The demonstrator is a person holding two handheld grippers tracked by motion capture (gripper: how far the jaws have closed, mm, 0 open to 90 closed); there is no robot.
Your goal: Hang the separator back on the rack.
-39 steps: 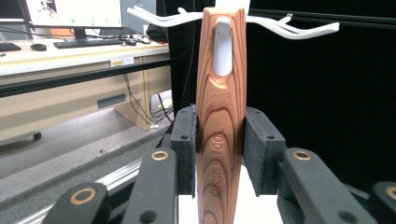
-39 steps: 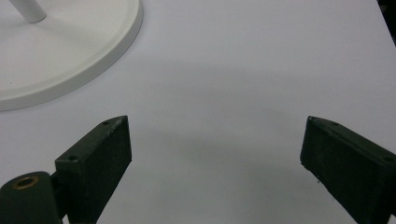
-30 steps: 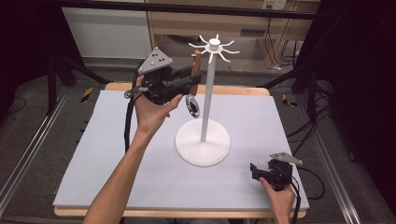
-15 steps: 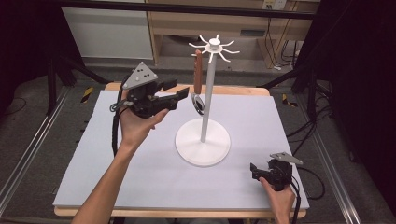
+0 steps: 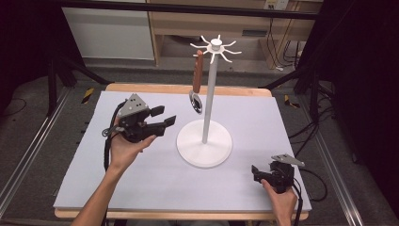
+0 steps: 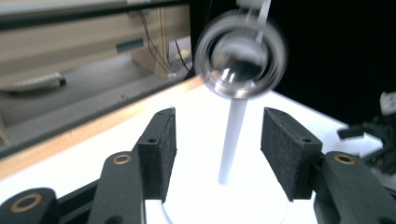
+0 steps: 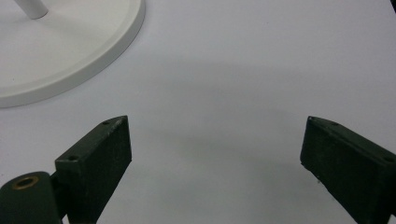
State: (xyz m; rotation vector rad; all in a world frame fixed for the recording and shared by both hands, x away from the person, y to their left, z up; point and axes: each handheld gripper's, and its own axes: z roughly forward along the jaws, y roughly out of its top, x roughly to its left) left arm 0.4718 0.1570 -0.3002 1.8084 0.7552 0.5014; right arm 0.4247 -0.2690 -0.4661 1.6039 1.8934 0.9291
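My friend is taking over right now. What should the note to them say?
Left gripper: jaws open, holding nothing, raised above the table left of the stand, pointing at it.
Right gripper: jaws open, holding nothing, low at the table's near right corner.
The white stand is mid-table. A wooden-handled utensil with a round metal end hangs from one of its top hooks.
Done: that utensil is hung, as far as the views show.
Left: nothing else to hang is in sight on the table.
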